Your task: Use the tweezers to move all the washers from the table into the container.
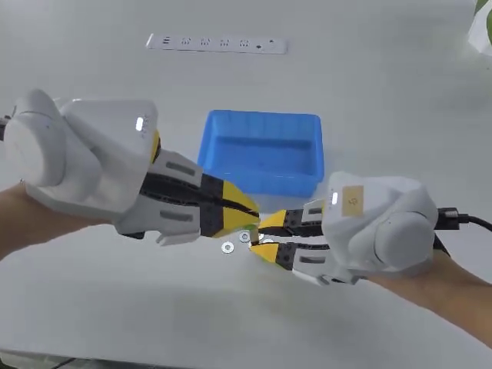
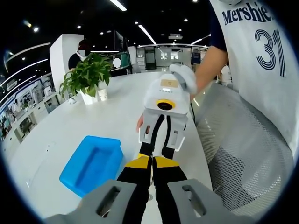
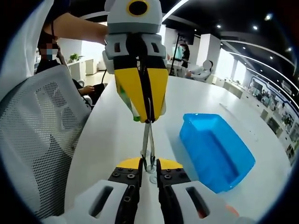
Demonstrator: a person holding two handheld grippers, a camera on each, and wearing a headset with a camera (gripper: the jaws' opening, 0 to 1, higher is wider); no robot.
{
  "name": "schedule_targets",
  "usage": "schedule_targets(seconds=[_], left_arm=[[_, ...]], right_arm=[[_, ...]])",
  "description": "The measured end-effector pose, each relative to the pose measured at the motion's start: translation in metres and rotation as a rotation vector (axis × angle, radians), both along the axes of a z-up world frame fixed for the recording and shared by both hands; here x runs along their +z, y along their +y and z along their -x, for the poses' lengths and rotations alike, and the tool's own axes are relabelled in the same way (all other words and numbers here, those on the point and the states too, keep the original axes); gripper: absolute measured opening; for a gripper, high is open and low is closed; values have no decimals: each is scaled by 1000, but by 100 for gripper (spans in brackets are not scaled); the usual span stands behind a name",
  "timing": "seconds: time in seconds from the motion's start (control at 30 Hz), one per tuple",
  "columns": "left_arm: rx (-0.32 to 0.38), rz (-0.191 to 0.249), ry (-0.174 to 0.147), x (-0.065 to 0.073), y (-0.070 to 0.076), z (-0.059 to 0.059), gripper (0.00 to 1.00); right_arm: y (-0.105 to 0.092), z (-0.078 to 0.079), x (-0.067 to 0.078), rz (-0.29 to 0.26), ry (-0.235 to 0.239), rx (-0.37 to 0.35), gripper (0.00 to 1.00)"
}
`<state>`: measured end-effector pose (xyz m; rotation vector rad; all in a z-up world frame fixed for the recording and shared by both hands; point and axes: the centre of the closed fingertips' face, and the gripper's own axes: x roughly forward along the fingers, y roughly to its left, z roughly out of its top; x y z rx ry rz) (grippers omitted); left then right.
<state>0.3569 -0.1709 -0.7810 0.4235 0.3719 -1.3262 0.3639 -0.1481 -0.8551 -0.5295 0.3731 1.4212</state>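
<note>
White table (image 1: pixel 369 69), mesh chair (image 3: pixel 42 140), potted plant (image 2: pixel 86 77) under ceiling strip lights (image 2: pixel 147 33).

The head view looks forward and down on the table (image 1: pixel 384 92) from close above, with the left gripper (image 1: pixel 250 209) at frame left, the right gripper (image 1: pixel 263 237) at lower right and the blue container (image 1: pixel 261 150) at centre. The left gripper view sits low over the table, facing the right gripper head-on at close range. The right gripper view faces the opposite way, with the tweezers (image 3: pixel 148 140) at centre. All three share the container
</note>
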Motion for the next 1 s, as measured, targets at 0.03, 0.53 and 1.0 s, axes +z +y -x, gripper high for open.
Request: schedule_targets(seconds=[0.03, 0.53, 1.0], left_arm=[[1, 1, 0, 0, 0, 0, 5], [31, 5, 20, 0, 1, -2, 5], [64, 25, 117, 0, 4, -12, 5]], right_arm=[[0, 0, 0, -1, 2, -2, 13], [0, 0, 1, -4, 16, -11, 13], [4, -2, -1, -8, 65, -21, 12]])
